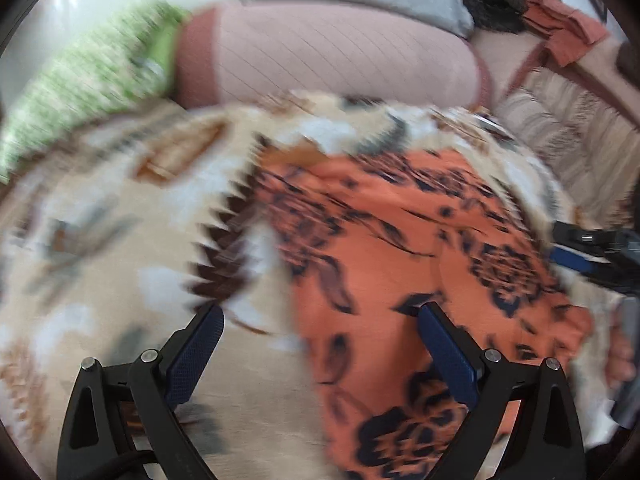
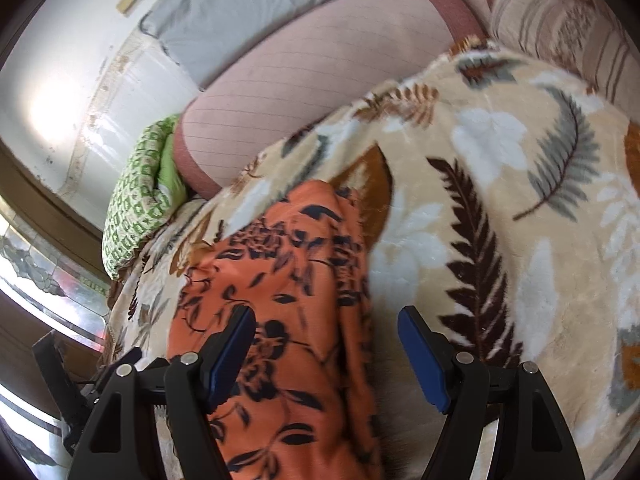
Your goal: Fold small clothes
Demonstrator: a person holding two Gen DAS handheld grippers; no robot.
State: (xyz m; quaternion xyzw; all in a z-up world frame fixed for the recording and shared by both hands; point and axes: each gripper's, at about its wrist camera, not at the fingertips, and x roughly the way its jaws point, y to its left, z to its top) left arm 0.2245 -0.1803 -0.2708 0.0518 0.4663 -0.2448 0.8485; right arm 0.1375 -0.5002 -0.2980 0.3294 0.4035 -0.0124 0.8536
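A soft blanket [image 2: 500,208] with leaves and white flowers on it covers the bed. Behind it sits a big pink pillow [image 2: 320,92] with thin lines, and a gray pillow [image 2: 240,12] lies behind that. A green patterned cloth [image 2: 140,208] is bunched up at the pink pillow's end.

An orange cloth [image 2: 288,300] with dark flowers lies on the blanket. It is the small piece of clothing.

The left gripper [image 1: 320,344] hangs over the blanket with its 2 blue fingers [image 1: 196,356] wide apart, holding nothing. This picture is blurry.

The right gripper [image 2: 326,344] also has its 2 fingers [image 2: 424,360] wide apart. The orange cloth runs between them, closer to the left finger. I cannot tell if a finger touches it.
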